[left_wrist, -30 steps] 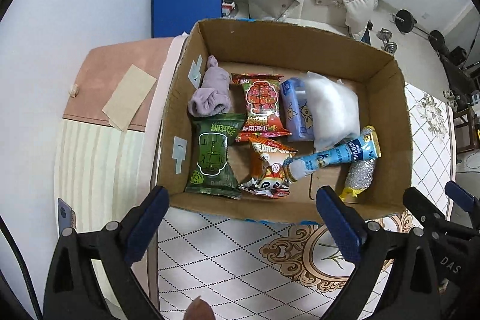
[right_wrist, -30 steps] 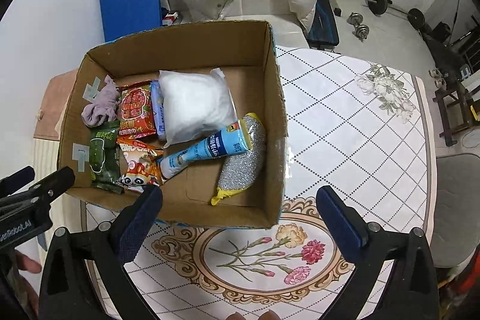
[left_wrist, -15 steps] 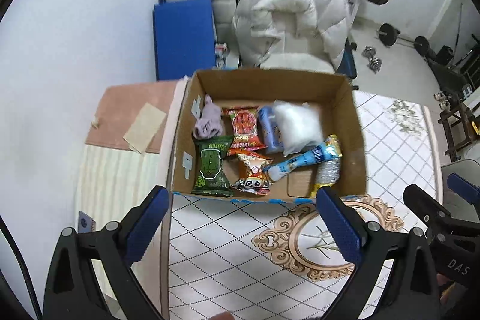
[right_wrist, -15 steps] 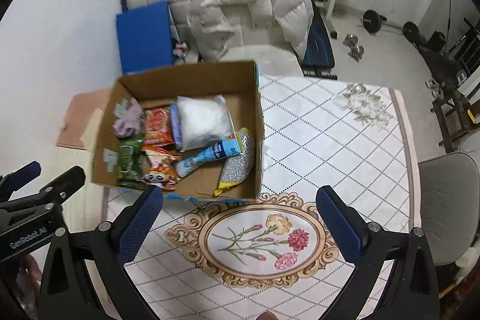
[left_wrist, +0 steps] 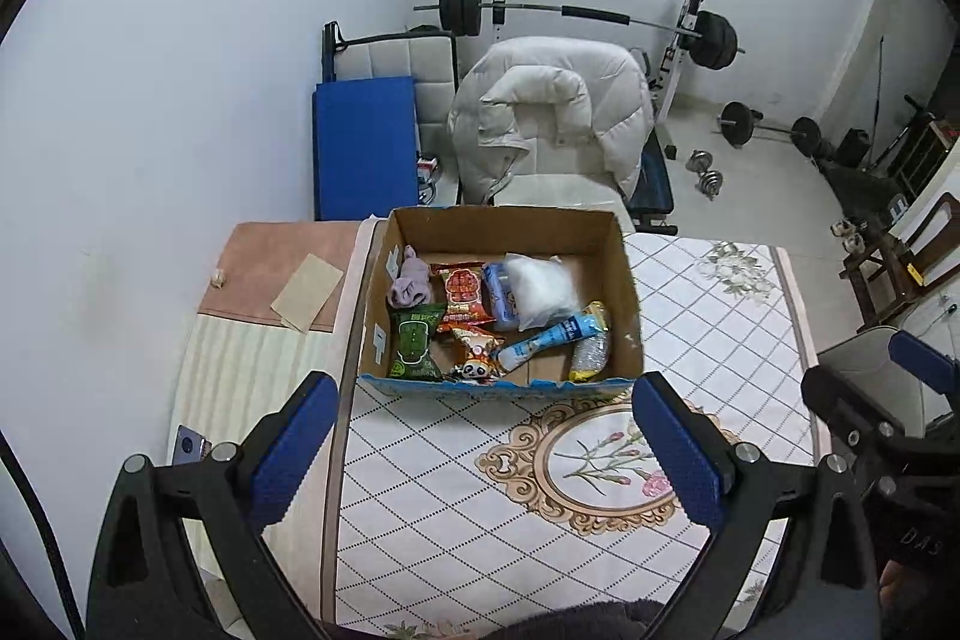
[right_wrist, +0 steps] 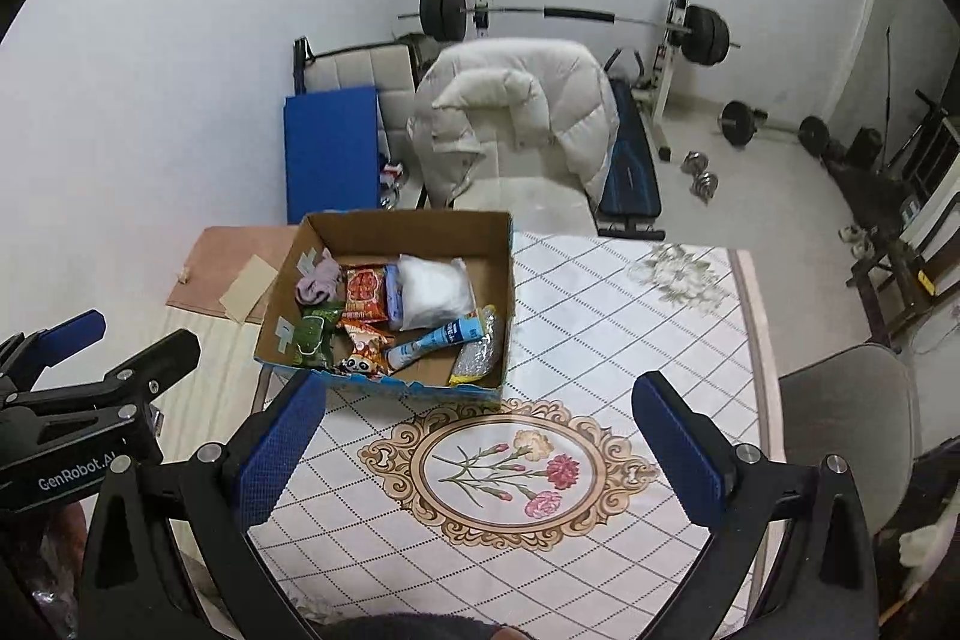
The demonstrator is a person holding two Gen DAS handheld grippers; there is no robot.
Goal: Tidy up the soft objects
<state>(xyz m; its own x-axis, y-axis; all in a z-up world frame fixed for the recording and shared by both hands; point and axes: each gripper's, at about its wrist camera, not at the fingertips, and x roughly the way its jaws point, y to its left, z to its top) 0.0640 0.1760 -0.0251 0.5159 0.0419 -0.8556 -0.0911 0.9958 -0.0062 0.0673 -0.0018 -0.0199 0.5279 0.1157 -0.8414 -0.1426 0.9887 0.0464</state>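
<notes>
Cardboard box (left_wrist: 624, 280) lies long axis left-right; left claw (left_wrist: 486, 451) and right claw (right_wrist: 480, 451) gape, empty.

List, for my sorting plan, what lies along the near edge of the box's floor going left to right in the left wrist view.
Green snack packet → panda-print snack bag → blue-and-white tube → silver scouring pad, all inside the cardboard box.
</notes>
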